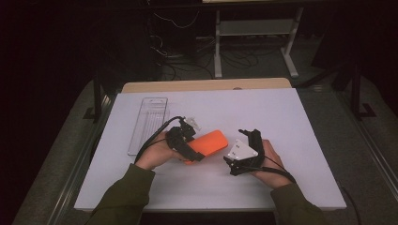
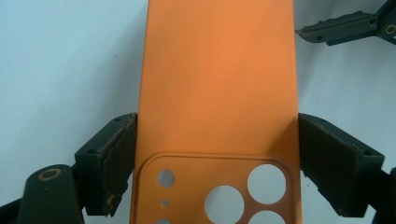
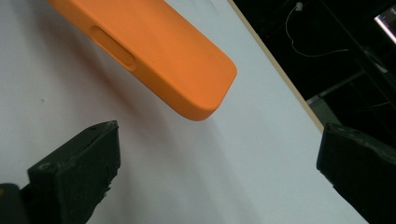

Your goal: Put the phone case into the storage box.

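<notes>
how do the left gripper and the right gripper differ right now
The left gripper is shut on the orange phone case, its pads pressing both long edges at the camera-cutout end. The right gripper stands open with nothing between its jaws, apart from the case's free corner. Both have black jaws, are hand-held and sit over the white table.

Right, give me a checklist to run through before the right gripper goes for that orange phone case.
1. Left gripper clamped on the orange silicone phone case, pads on both long edges: ok.
2. Camera-cutout end at the left jaws, plain end free: ok.
3. Right gripper jaws wide apart, nothing between them: ok.
4. Free end of the case ahead of the right gripper, not yet between its jaws: ok.
5. Clear plastic tray apart from both hands on the white table: ok.
6. Whether the case is lifted off the table: cannot tell.
</notes>
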`<state>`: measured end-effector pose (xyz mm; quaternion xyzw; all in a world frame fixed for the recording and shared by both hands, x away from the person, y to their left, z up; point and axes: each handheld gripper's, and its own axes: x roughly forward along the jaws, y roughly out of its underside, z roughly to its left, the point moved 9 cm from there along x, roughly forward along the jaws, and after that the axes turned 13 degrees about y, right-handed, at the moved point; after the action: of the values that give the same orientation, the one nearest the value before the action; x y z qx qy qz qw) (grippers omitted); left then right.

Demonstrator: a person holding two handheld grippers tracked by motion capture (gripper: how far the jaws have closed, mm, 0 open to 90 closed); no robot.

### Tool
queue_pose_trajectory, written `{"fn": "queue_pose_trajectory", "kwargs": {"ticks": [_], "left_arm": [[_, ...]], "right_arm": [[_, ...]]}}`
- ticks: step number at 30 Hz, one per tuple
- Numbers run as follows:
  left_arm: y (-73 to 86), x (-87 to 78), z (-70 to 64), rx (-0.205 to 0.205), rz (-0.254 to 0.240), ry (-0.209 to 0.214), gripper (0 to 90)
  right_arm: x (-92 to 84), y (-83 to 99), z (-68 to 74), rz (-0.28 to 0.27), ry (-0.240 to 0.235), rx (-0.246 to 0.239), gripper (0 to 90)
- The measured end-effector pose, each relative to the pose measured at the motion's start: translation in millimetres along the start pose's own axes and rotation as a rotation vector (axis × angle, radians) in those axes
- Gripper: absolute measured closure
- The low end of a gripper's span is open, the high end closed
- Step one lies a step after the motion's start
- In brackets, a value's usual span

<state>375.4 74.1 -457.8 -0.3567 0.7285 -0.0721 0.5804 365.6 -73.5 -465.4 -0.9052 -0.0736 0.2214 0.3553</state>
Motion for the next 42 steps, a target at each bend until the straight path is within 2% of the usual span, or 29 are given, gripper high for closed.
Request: {"fn": "queue_pose_trajectory", "kwargs": {"ticks": [6,15,26,30,37,42], "left_arm": [[0.0,-0.2,-0.1,-0.001,0.003,0.000,15.8],[-0.1,0.8,-1.5,-0.012,0.000,0.002,15.8],[0.0,1.4,-0.9,-0.004,0.004,-0.002,15.8],[0.2,1.8,-1.1,-0.010,0.001,-0.002,15.9],[0.5,0.6,-0.5,0.003,0.010,-0.005,15.8],[0.8,0.0,-1.1,0.003,0.016,-0.004,15.9]], "right_arm": [[-1.5,-1.3,1.0,-0.009,0.027,-0.050,0.0],[-2.1,-2.5,1.0,-0.016,0.057,-0.097,0.0],[-3.1,-4.4,2.1,-0.027,0.103,-0.160,0.0],[-2.5,-4.5,0.5,-0.035,0.124,-0.204,0.0],[-2.3,-6.2,1.3,-0.044,0.136,-0.242,0.0],[-2.8,-8.3,2.1,-0.053,0.158,-0.300,0.0]]}}
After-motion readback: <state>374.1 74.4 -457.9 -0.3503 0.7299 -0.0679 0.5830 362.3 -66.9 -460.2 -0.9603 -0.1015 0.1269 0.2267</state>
